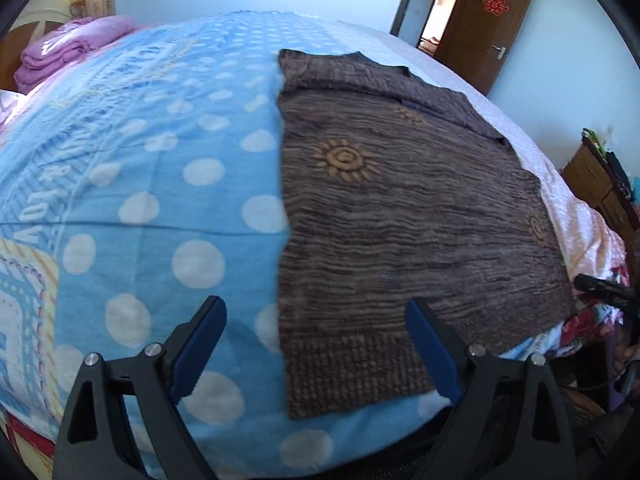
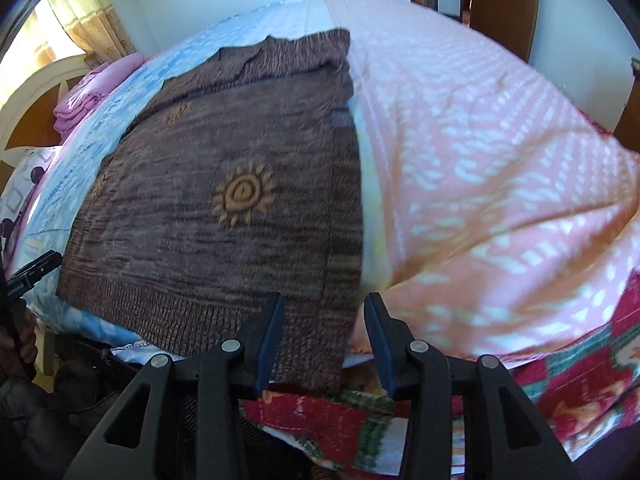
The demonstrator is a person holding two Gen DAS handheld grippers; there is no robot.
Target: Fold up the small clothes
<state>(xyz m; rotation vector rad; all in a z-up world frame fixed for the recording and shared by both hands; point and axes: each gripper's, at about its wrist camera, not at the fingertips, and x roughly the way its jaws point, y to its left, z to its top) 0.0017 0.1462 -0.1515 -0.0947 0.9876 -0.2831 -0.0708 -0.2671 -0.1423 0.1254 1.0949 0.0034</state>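
Left gripper (image 1: pixel 316 346) jaws wide apart, empty, above hem corner of brown sweater (image 1: pixel 400 208); right gripper (image 2: pixel 324 338) part-open, empty, at other corner, 6 o'clock; sweater flat on bed (image 1: pixel 140 160), sleeves folded in, halving left

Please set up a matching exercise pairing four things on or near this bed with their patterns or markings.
Things:
1. brown knitted garment
2. blue bedspread
3. pink coverlet
4. brown wooden door

Markings:
A. red paper emblem
B. small white dashes
C. tan sun motifs
D. large white dots

Pairs: 1-C, 2-D, 3-B, 4-A.
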